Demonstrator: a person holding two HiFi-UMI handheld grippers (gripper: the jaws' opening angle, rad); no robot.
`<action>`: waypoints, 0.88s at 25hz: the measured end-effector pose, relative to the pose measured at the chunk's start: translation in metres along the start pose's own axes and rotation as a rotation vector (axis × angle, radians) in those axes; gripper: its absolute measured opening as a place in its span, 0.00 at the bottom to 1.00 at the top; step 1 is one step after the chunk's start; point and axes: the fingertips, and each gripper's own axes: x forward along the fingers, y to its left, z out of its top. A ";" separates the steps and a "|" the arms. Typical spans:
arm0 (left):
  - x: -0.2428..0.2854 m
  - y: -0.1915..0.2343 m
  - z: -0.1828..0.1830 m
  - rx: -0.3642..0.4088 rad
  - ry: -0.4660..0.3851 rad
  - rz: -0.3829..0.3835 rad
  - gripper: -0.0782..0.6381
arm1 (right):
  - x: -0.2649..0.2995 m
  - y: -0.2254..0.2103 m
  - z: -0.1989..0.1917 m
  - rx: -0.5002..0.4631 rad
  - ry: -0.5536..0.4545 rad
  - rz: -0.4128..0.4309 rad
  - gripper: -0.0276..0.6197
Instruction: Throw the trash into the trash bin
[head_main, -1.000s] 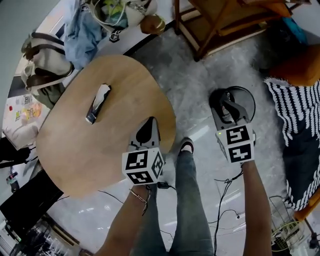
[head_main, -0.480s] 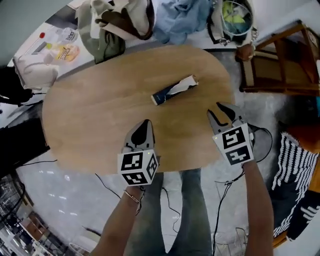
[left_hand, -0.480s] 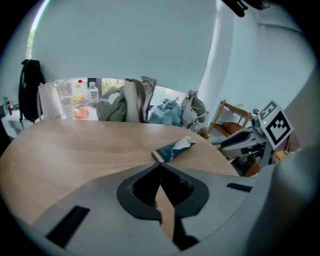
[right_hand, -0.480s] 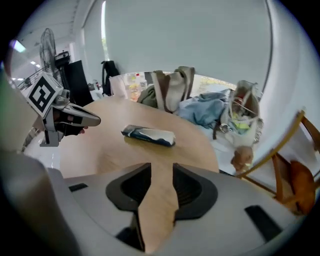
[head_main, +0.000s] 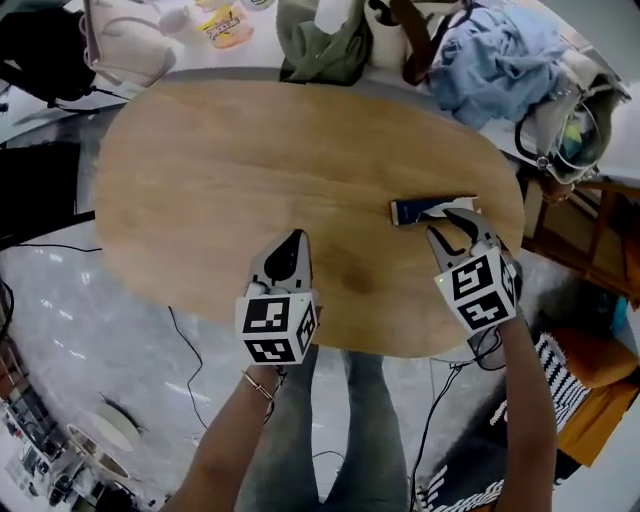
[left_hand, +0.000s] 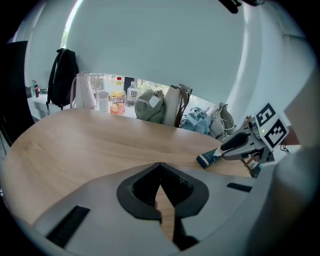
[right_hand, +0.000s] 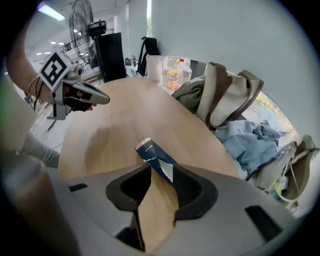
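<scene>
Lying on oval wooden table: wrapper

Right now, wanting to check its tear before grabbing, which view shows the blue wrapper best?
The right gripper view: the blue wrapper lies close up, torn white edge plain. The head view shows it small, one end hidden by the right tool. The left gripper view catches only one end.

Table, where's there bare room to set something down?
Most of the table is bare: the whole left half, and the middle from the left gripper up to the far edge. Crowded only at right, where the wrapper lies by the right gripper. Bags crowd just beyond the far edge.
</scene>
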 end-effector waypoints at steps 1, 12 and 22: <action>0.000 0.005 -0.001 -0.007 -0.002 0.003 0.12 | 0.003 0.000 0.000 -0.027 0.016 0.005 0.27; -0.001 0.023 -0.022 -0.087 -0.004 0.047 0.12 | 0.022 -0.003 -0.018 -0.137 0.115 0.033 0.24; 0.003 0.022 -0.022 -0.089 -0.007 0.058 0.12 | 0.030 -0.004 -0.024 -0.191 0.143 0.008 0.06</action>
